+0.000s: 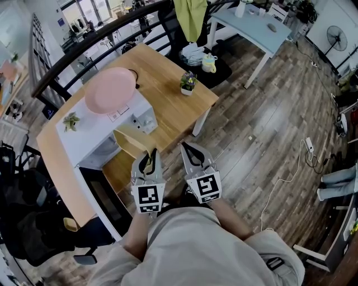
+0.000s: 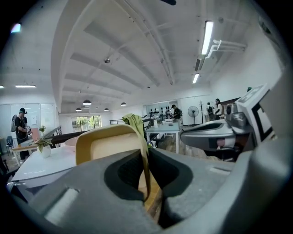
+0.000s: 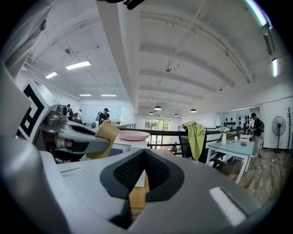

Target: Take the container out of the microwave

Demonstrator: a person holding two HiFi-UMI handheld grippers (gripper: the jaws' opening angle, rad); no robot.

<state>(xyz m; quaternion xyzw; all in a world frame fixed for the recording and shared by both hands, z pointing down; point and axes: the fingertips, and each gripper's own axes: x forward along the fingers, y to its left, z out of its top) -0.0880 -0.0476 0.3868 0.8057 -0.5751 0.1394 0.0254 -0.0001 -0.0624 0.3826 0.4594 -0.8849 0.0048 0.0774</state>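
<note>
A tan, shallow container point(image 1: 131, 143) hangs in the air in front of the white microwave point(image 1: 92, 134), tilted up on edge. My left gripper point(image 1: 150, 156) is shut on its near rim; in the left gripper view the thin rim point(image 2: 144, 169) runs between the pads and the container's body point(image 2: 107, 146) stands beyond. The microwave's dark door point(image 1: 106, 196) hangs open below it. Beside the left one, my right gripper point(image 1: 188, 148) is shut with nothing in it; its jaws point(image 3: 144, 154) meet at the tips. The right gripper view also shows the container point(image 3: 106, 132) at left.
A pink plate point(image 1: 110, 89) and a small plant point(image 1: 70, 121) sit on top of the microwave. The wooden table point(image 1: 168, 109) carries a potted flower point(image 1: 188, 82). Behind are a railing, a chair with a green cloth point(image 1: 190, 17) and a pale blue table point(image 1: 251, 25).
</note>
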